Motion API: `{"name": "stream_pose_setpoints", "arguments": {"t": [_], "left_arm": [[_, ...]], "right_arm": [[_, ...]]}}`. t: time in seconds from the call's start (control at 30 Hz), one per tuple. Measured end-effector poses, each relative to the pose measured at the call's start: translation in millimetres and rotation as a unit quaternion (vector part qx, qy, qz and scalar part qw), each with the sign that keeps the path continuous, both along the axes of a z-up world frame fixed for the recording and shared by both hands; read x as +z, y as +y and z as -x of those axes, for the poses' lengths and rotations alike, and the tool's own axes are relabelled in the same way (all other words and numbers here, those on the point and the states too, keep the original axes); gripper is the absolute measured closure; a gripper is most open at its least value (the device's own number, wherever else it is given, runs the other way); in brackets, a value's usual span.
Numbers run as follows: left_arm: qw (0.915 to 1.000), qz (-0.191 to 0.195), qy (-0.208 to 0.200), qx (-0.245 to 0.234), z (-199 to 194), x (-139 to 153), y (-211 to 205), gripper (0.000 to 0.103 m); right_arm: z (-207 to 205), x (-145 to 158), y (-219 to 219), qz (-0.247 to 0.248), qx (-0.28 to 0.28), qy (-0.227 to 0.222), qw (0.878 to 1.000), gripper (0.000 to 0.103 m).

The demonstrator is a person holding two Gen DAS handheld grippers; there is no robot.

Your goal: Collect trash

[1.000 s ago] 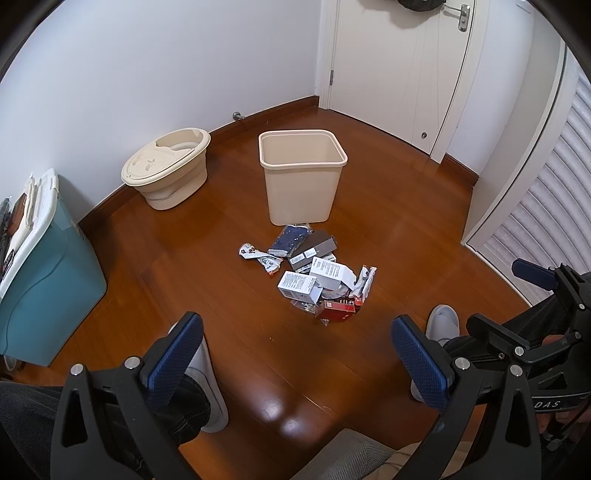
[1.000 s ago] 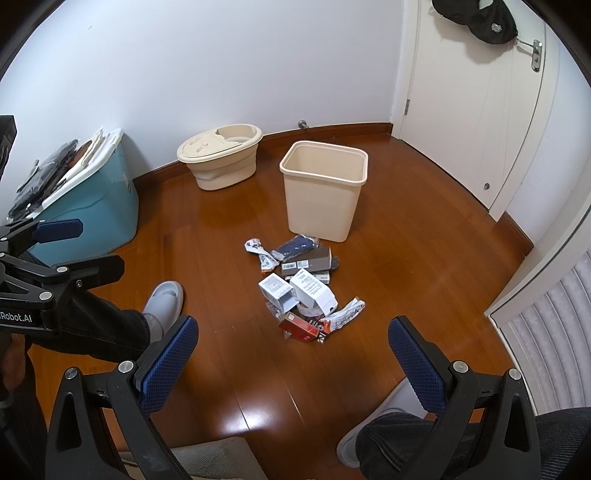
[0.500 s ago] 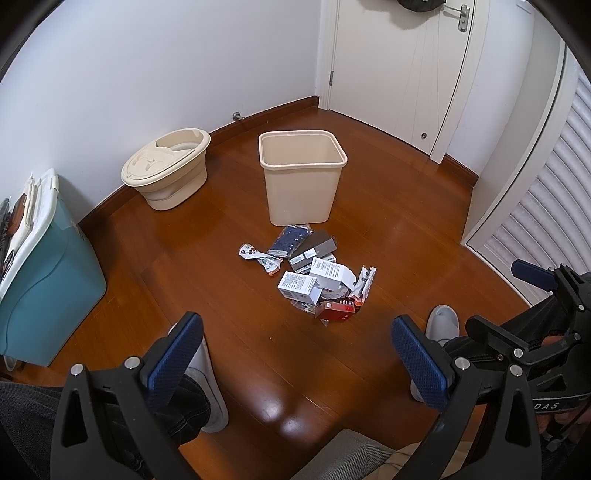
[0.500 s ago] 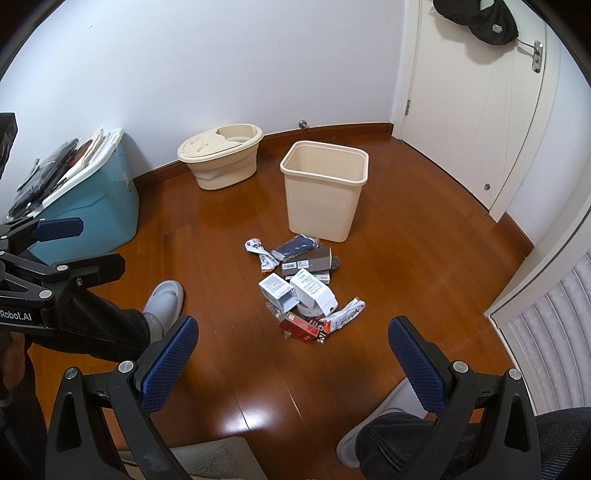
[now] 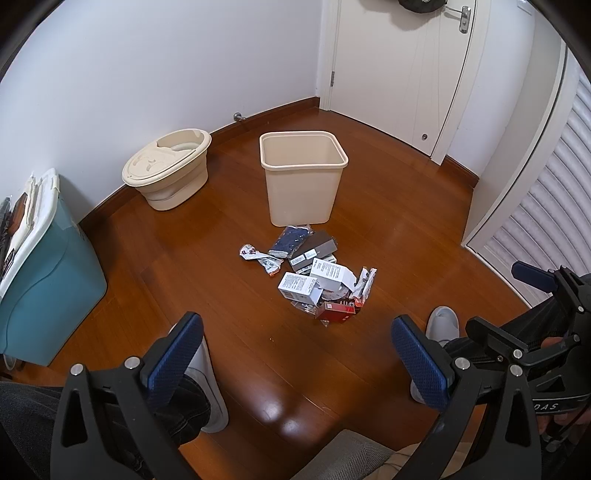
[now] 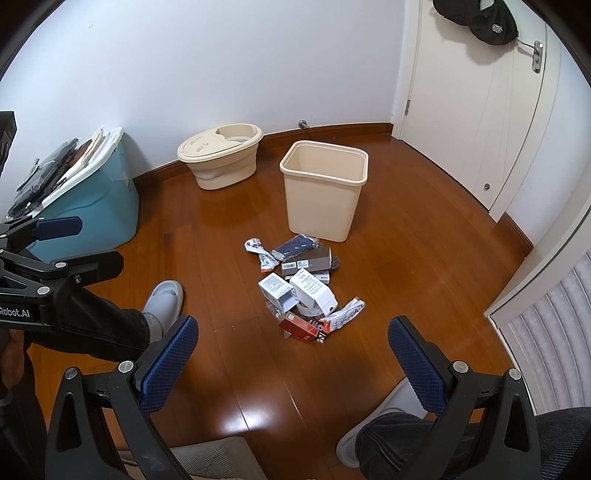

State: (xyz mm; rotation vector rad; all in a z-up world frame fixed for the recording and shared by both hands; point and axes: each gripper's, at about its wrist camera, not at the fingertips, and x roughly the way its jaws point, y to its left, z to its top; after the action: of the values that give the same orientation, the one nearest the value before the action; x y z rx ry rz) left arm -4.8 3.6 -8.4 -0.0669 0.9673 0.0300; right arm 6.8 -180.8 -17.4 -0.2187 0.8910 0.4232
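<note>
Left gripper [image 5: 297, 354] and right gripper [image 6: 293, 350]: spread wide, holding nothing, well above floor [image 5: 388, 221]. Trash pile [image 5: 314, 275] just before bin [image 5: 303, 181].

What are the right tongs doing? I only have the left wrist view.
Observer: The right tongs are wide open and empty, aimed at the trash pile.
Operator: What's that dark thing at the top of the door?
Observer: It looks like a black cap, hanging on the door handle.
Operator: Anything on the teal bin?
Observer: Dark items lie on its white lid.
</note>
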Motion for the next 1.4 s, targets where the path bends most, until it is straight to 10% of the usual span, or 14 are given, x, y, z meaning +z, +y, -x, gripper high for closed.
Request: {"name": "stream_pose_setpoints", "arguments": {"t": [0.63, 1.0, 1.4], "left_arm": [[0.9983, 0.037, 0.016, 0.043, -16, 4, 25, 0.0], [0.9874, 0.04, 0.071, 0.135, -102, -32, 61, 0.0], [0.9244, 0.092, 0.215, 0.301, -190, -242, 95, 0.0]], "right_arm": [[-15, 5, -14, -0.009, -0.045, 0.031, 0.998, 0.0], [-135, 7, 56, 0.047, 0.148, 0.12, 0.981, 0.0], [-276, -235, 98, 0.145, 0.286, 0.222, 0.921, 0.014]]}}
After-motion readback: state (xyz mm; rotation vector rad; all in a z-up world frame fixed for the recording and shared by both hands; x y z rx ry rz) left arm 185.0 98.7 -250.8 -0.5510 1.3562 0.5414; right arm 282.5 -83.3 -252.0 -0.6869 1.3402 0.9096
